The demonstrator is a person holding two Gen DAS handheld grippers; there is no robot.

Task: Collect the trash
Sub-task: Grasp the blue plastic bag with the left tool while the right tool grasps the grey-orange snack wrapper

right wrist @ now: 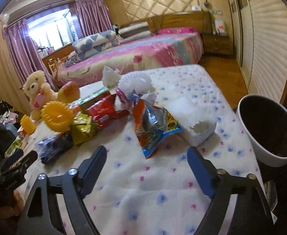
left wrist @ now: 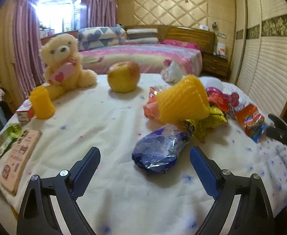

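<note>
Surface (left wrist: 108,129), floral cloth, carried: teddy (left wrist: 63,62), apple (left wrist: 123,76), yellow cups (left wrist: 42,103), blue wrapper (left wrist: 159,150), snack wrappers (right wrist: 155,125), foam box (right wrist: 192,121).

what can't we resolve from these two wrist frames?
- Trash bin contents: right wrist view, dark interior, edge cuts it off.
- Wrapper pile: left wrist view, tipped yellow cup covers part.
- Wrapper print: blurred in both.
- Right tool in left wrist view: only a sliver at the edge.

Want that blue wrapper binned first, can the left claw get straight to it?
Probably yes: the left claw is open, and the blue wrapper lies just ahead on the cloth with nothing between them.
</note>
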